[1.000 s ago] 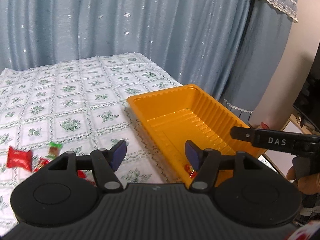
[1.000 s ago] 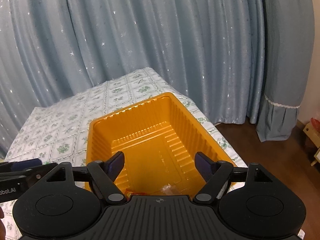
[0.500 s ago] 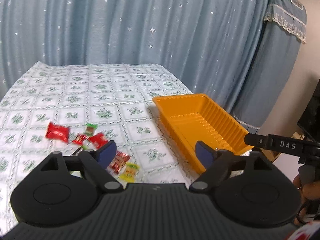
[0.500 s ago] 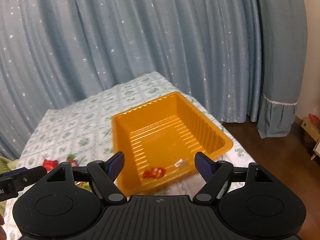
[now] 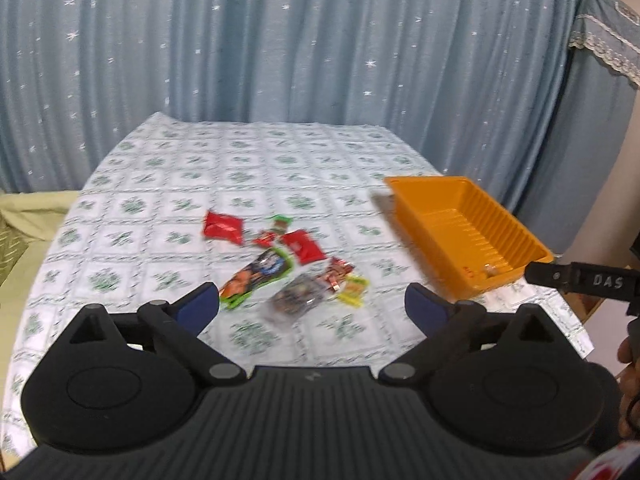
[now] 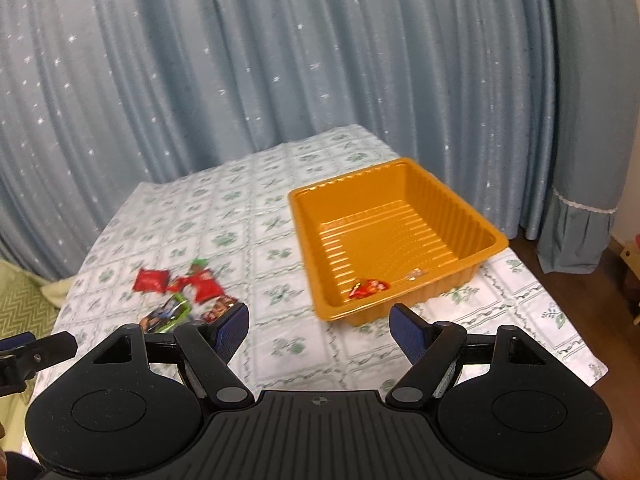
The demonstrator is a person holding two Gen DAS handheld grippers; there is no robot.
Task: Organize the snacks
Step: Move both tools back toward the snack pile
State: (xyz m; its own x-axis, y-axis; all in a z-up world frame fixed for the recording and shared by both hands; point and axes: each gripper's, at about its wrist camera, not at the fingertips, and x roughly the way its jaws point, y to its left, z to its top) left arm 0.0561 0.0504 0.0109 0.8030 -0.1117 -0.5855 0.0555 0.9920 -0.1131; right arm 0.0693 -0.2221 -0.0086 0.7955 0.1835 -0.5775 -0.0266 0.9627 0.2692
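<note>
Left wrist view: left gripper [image 5: 312, 304], fingers just spreading wide and empty, is pulling back from the tray [image 5: 468, 232] toward the snacks [image 5: 280, 268].

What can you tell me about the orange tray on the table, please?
The orange tray is a shallow rectangular tub that looks like thin moulded plastic, with ribbed walls and floor and a rolled rim. It sits upright and flat on the floral tablecloth, near the table's right edge and apart from the loose snacks to its left. It is mostly bare inside: a red wrapped snack and a small clear wrapped sweet lie on its floor by the near wall. Neither gripper touches it.
</note>
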